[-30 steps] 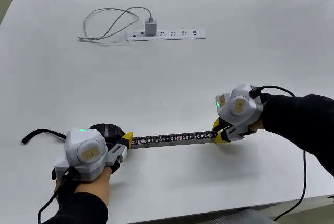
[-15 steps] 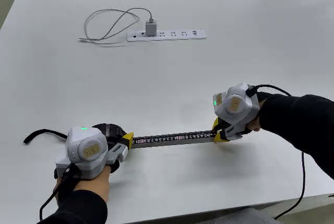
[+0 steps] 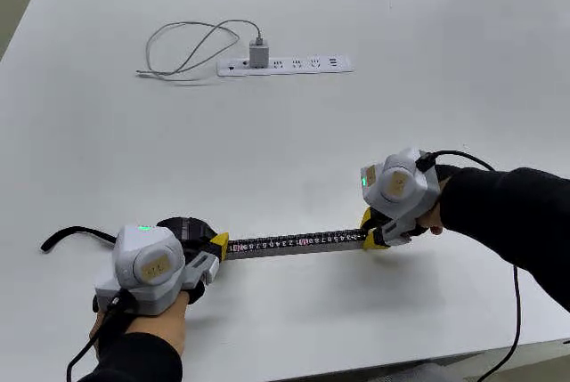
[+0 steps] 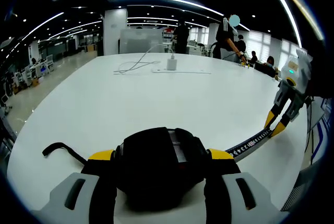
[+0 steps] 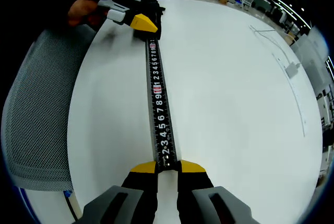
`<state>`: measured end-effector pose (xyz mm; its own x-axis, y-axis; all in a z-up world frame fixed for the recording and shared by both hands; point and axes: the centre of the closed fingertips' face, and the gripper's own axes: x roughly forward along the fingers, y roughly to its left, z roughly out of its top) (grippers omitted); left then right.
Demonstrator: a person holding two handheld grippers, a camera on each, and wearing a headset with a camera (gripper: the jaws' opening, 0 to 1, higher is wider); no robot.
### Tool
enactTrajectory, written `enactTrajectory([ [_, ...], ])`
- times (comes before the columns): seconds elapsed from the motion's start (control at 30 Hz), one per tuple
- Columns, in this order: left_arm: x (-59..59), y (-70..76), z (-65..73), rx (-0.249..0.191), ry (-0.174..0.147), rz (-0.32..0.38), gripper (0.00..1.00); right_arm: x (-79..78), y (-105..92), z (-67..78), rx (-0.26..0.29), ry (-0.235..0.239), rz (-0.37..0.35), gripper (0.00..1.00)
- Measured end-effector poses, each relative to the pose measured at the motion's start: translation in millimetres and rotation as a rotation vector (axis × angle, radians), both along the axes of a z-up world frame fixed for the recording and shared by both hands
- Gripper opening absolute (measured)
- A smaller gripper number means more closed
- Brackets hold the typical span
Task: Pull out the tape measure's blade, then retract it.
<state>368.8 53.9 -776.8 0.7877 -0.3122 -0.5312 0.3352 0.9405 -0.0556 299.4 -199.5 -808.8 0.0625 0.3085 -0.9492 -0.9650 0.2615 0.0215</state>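
Observation:
The black tape measure case (image 3: 184,229) lies on the white table, and my left gripper (image 3: 212,253) is shut on it; in the left gripper view the case (image 4: 159,160) sits between the yellow-tipped jaws. Its dark numbered blade (image 3: 294,241) runs right along the tabletop to my right gripper (image 3: 370,238), which is shut on the blade's end. In the right gripper view the blade (image 5: 158,108) stretches from the jaws away to the case (image 5: 148,12). A black wrist strap (image 3: 71,234) trails left from the case.
A white power strip (image 3: 285,65) with a plugged-in charger (image 3: 258,52) and a looped white cable (image 3: 187,44) lies at the far side of the table (image 3: 356,133). A grey mesh chair (image 5: 39,109) stands by the near edge. People stand in the background of the left gripper view.
The right gripper has shifted slightly left toward the case, so the exposed blade is a little shorter. The left gripper still grips the case.

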Motion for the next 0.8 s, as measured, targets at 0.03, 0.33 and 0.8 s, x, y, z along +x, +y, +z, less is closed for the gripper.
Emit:
enactTrajectory([
  [0.03,0.0,-0.1,-0.1,0.000,0.001,0.000,0.64,0.3,0.1,0.1,0.001,0.003,-0.003,0.10],
  [0.33,0.6,-0.4,-0.8,0.002,0.005,-0.005,0.65,0.6,2.0,0.2,0.007,0.006,-0.007,0.10],
  [0.8,-0.1,0.0,-0.7,0.002,0.012,-0.006,0.65,1.8,4.8,-0.2,-0.046,0.017,-0.028,0.11],
])
